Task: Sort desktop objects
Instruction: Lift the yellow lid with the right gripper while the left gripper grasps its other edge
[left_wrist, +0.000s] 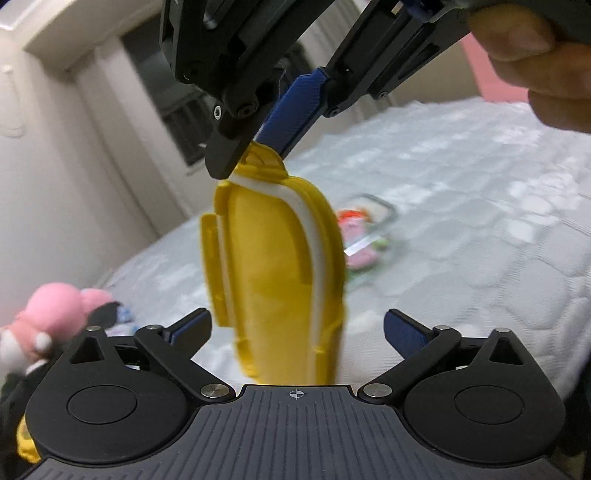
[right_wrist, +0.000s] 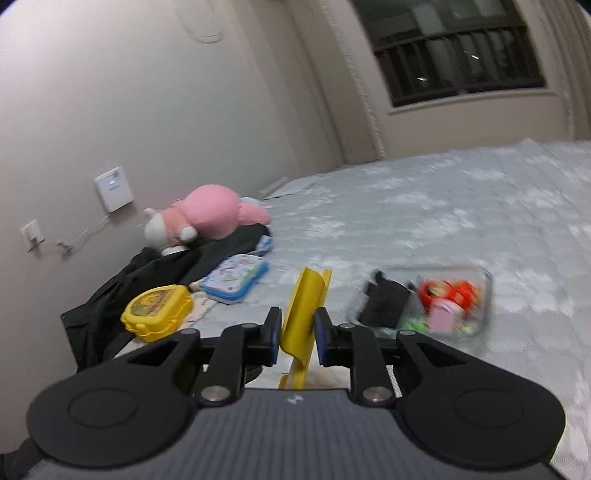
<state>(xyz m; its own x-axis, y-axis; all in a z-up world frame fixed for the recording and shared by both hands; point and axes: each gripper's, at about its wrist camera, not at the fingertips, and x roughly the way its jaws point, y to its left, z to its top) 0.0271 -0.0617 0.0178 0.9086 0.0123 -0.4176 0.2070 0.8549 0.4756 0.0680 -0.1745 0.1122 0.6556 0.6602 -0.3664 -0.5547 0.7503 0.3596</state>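
Note:
A yellow lid (left_wrist: 273, 273) with a white seal hangs upright in the air. My right gripper (left_wrist: 255, 155) comes down from above and is shut on the tab at the lid's top edge. In the right wrist view the lid (right_wrist: 304, 299) stands edge-on between the right gripper's (right_wrist: 295, 332) blue pads. My left gripper (left_wrist: 297, 328) is open below, and the lid's lower part hangs between its wide-spread fingers. The matching yellow box (right_wrist: 157, 312) lies on the bed at the left.
A clear container (right_wrist: 484, 295) with small toys sits on the quilted white bed (right_wrist: 443, 206), also visible behind the lid as the container (left_wrist: 384, 212). A pink plush (right_wrist: 210, 214), a blue-white case (right_wrist: 236, 277) and black cloth (right_wrist: 110, 295) lie at the left. A hand (left_wrist: 535, 55) grips the right gripper.

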